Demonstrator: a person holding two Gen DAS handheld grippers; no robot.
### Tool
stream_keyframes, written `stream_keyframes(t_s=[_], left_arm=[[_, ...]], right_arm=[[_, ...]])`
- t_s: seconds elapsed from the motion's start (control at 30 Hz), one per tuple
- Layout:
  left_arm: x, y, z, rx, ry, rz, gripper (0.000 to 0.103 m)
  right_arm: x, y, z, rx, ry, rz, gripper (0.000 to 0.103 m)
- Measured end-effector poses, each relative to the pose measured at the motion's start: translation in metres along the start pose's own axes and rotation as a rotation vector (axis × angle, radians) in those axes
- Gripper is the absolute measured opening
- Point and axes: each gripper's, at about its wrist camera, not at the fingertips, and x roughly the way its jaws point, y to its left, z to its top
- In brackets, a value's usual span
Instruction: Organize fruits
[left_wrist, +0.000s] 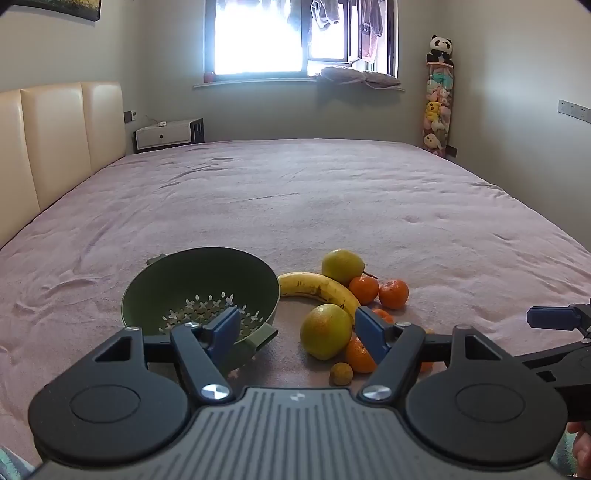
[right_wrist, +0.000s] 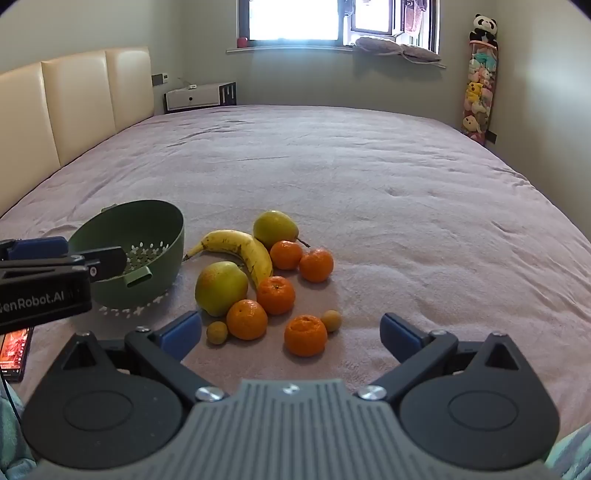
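A green colander (left_wrist: 199, 291) (right_wrist: 136, 240) sits empty on the pink bedspread (right_wrist: 369, 184). To its right lies a pile of fruit: a banana (right_wrist: 236, 247) (left_wrist: 317, 290), two yellow-green pears (right_wrist: 221, 288) (right_wrist: 275, 229), several mandarins (right_wrist: 306, 334) (right_wrist: 246, 319) and two small brownish round fruits (right_wrist: 217, 332) (right_wrist: 330, 320). My left gripper (left_wrist: 297, 332) hovers open, its fingers straddling the colander's rim and the near pear (left_wrist: 325, 330). My right gripper (right_wrist: 291, 334) is open wide just short of the nearest mandarin, touching nothing.
A padded cream headboard (right_wrist: 74, 99) runs along the left. A phone (right_wrist: 14, 354) with a lit screen lies at the bed's near left edge. A nightstand (right_wrist: 199, 96) and a column of plush toys (right_wrist: 478, 96) stand against the far wall.
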Motion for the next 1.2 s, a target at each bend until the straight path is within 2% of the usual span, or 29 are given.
stream_keyframes(t_s=[1.2], left_arm=[[0.0045, -0.0006, -0.0012, -0.004, 0.015, 0.002, 0.083]], right_arm=[[0.0044, -0.0009, -0.0013, 0.019, 0.006, -0.012, 0.099]])
